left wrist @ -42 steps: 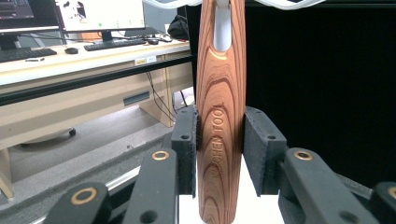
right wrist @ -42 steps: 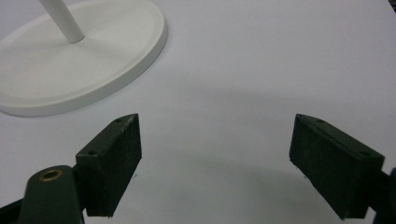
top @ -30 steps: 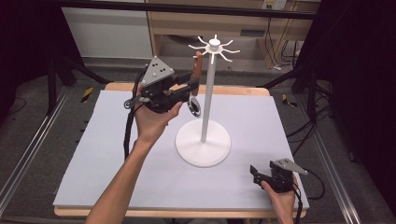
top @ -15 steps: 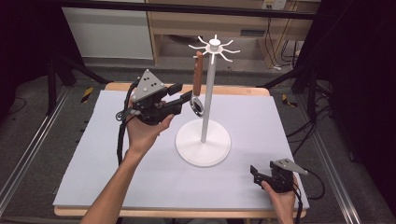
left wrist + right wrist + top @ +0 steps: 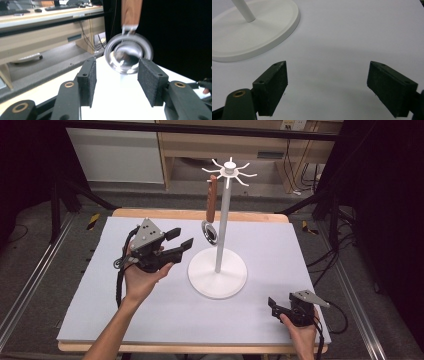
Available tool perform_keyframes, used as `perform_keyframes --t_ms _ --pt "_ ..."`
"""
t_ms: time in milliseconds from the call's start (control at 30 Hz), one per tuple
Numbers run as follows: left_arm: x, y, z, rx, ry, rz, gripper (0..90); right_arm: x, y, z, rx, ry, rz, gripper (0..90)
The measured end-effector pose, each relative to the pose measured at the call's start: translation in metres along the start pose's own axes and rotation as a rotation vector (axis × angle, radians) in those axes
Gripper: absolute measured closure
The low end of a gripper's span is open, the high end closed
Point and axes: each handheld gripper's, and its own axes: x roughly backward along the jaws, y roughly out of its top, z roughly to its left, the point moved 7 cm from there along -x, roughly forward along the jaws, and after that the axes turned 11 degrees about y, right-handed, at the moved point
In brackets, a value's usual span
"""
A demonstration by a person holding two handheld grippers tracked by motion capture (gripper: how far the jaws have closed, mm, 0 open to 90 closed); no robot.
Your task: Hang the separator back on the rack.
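Observation:
A white hook stand [image 5: 218, 272] rises from the middle of the table, its round base [image 5: 249, 35] on the white mat. From one of its top hooks hangs a ladle with a wooden handle [image 5: 212, 199] and a shiny metal bowl [image 5: 210, 232] [image 5: 128, 55]. My left gripper [image 5: 181, 240] is open, held just left of the stand, with nothing between its pads [image 5: 87, 80]; the ladle bowl hangs a little beyond its tips. My right gripper [image 5: 273, 305] rests open near the table's front right, over bare mat [image 5: 329, 82].
The white mat [image 5: 100, 285] covers a wooden table with its edges close at the front and right. Metal rails run along both sides on the floor. A cabinet and shelf stand behind the table. Cables trail from both grippers.
My left gripper has let go of the ladle, which stays hanging on the stand, and has drawn back down and to the left. The right gripper has stayed put.

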Motion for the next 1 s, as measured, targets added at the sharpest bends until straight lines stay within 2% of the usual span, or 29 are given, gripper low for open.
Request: perform_keyframes --t_ms 200,300,333,367,400,600,833,867,933,967,1000 --pt "0.002 -0.031 0.008 0.006 0.015 0.047 44.0 0.000 0.000 0.000 -0.005 -0.002 -0.001 17.1" --pt "0.003 -0.051 0.011 0.015 0.020 0.077 42.7 0.000 0.000 0.000 -0.002 -0.002 0.000 17.1" --pt "0.003 -0.062 0.014 0.018 0.027 0.095 42.0 0.000 -0.001 0.000 -0.003 -0.002 0.000 17.1" --pt "0.003 -0.062 0.014 0.018 0.027 0.095 41.6 0.000 -0.001 0.000 -0.003 -0.003 0.000 17.1" --pt "0.004 -0.073 0.018 0.024 0.031 0.110 41.3 0.000 -0.001 0.000 -0.004 -0.001 0.001 17.1" --pt "0.007 -0.099 0.026 0.033 0.047 0.145 39.2 0.000 -0.001 0.000 -0.005 -0.005 0.002 16.9" --pt "0.012 -0.140 0.046 0.058 0.093 0.214 36.4 0.000 -0.002 -0.001 -0.008 -0.007 0.009 16.8" --pt "0.012 -0.140 0.046 0.058 0.093 0.214 36.1 0.000 -0.002 -0.001 -0.008 -0.007 0.009 16.8" --pt "0.014 -0.150 0.051 0.071 0.105 0.228 35.7 0.000 -0.002 -0.001 -0.008 -0.009 0.010 16.8" --pt "0.016 -0.161 0.057 0.077 0.124 0.245 35.3 0.000 -0.002 -0.002 -0.009 -0.013 0.009 16.7" --pt "0.016 -0.161 0.057 0.077 0.124 0.245 35.3 0.000 -0.002 -0.002 -0.009 -0.013 0.009 16.7"
